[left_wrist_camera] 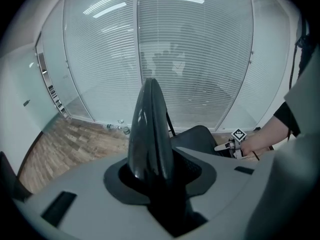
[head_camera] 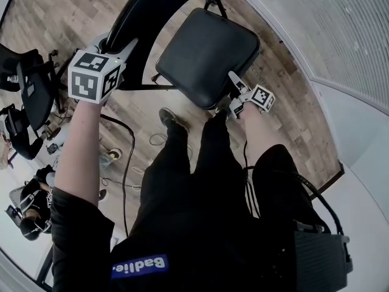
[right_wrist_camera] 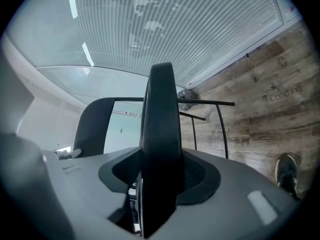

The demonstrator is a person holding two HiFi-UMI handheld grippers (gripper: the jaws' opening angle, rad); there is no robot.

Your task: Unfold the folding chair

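The chair (head_camera: 182, 41) is standing on the wood floor (head_camera: 67, 11), its seat (head_camera: 213, 59) lying almost level. The left gripper (head_camera: 118, 46) is clamping the backrest (head_camera: 146, 17). The right gripper (head_camera: 234, 85) is opening around the seat's front edge. The unfolding looks to be finishing, and the next move is probably releasing cleanly.

You're in an office: glass partition walls with white slatted blinds (left_wrist_camera: 195, 59) rise beyond your jaws, brown wood-plank flooring (head_camera: 79, 11) lies beneath them, and black office chairs (head_camera: 30, 96) stand off to their left.

Bright even light, fisheye edges, dark corners
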